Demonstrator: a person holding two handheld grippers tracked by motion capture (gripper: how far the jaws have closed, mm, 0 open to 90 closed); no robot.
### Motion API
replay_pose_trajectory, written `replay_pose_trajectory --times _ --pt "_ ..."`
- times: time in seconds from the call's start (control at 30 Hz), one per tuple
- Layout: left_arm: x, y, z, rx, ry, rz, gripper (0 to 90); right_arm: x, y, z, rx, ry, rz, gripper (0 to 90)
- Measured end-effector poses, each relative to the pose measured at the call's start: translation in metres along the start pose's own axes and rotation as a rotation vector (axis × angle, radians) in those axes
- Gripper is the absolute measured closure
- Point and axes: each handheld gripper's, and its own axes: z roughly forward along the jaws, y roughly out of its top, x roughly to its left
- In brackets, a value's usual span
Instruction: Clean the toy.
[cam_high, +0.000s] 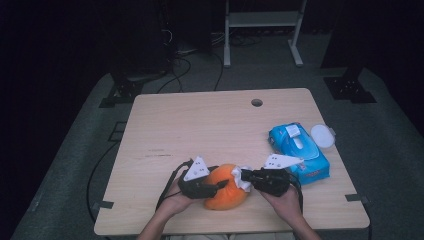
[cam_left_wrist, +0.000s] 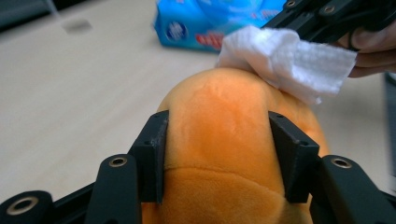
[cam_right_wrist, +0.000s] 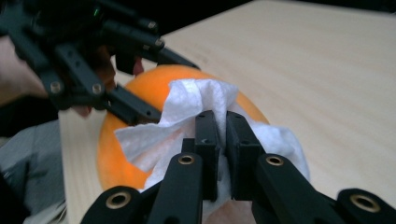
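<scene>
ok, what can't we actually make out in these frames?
- Orange plush toy: lower part hidden by left gripper, left gripper view.
- White wipe: the pinched part is hidden between right gripper jaws.
- Blue wipes pack: print too small, high view; blurred, cut off in left gripper view.

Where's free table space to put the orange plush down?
Free: the far half of the table, from the cable hole to the left edge. Crowded: near edge, where left gripper clamps the orange plush and right gripper presses a white wipe on it; wipes pack and white lid fill the right.
</scene>
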Motion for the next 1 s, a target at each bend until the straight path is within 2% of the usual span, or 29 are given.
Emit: replay_pose_trajectory --times 0.07,0.1,0.17,0.2,0.3,0.37,0.4,0.43,0.5,0.53,0.63,0.7,0.77,0.8,0.87,0.97,1.0 --pt "-0.004 0.001 0.003 -0.010 0.029 0.025 46.1 -0.003 0.002 -0.003 -0.036 -0.015 0.012 83.3" --pt "-0.005 0.001 0.005 -0.006 0.024 0.033 45.3 -0.004 0.001 -0.003 -0.044 -0.023 0.020 83.3" --pt "-0.007 0.000 0.005 -0.003 0.017 0.030 43.6 -0.009 -0.005 0.000 -0.031 -0.026 0.031 83.2" --pt "-0.007 -0.001 0.005 0.002 0.007 0.026 41.9 -0.013 -0.009 0.001 -0.023 -0.028 0.055 83.2" --pt "-0.007 -0.005 -0.001 0.010 -0.033 0.018 38.3 -0.025 -0.015 0.003 0.011 -0.073 0.085 83.2" --pt "-0.007 -0.007 -0.003 0.013 -0.033 0.024 37.3 -0.031 -0.019 0.003 0.033 -0.091 0.117 83.2" --pt "-0.008 -0.007 -0.003 0.014 -0.029 0.026 37.3 -0.031 -0.020 0.004 0.027 -0.082 0.127 83.2" --pt "-0.008 -0.007 -0.003 0.016 -0.007 0.041 37.8 -0.029 -0.020 0.004 0.025 -0.080 0.125 83.2" --pt "-0.010 -0.007 -0.001 0.007 0.019 0.050 40.3 -0.019 -0.013 0.004 0.010 -0.071 0.097 83.2" --pt "-0.010 -0.007 0.000 -0.004 0.030 0.045 41.0 -0.014 -0.009 0.003 -0.012 -0.050 0.083 83.2" --pt "-0.010 -0.005 0.001 -0.001 0.010 0.047 41.3 -0.001 0.000 0.001 -0.039 -0.011 0.046 83.2" --pt "-0.007 -0.003 -0.001 0.005 -0.045 0.023 37.8 0.000 -0.002 0.002 -0.022 -0.009 0.037 83.2" --pt "0.000 -0.002 -0.005 0.005 -0.097 -0.020 30.7 -0.004 -0.008 0.004 -0.015 0.014 0.056 83.3" --pt "0.002 -0.002 -0.007 0.004 -0.116 -0.037 27.2 -0.004 -0.009 0.005 -0.004 0.014 0.049 83.3" --pt "0.009 -0.003 -0.010 0.000 -0.132 -0.077 22.2 0.001 -0.008 0.005 0.007 0.011 0.012 83.3" --pt "0.017 -0.009 -0.007 0.034 -0.136 -0.134 10.4 0.008 -0.008 0.005 0.019 0.011 -0.025 83.3" --pt "0.018 -0.011 -0.004 0.051 -0.162 -0.170 10.0 0.008 -0.009 0.005 0.018 0.013 -0.025 83.3"
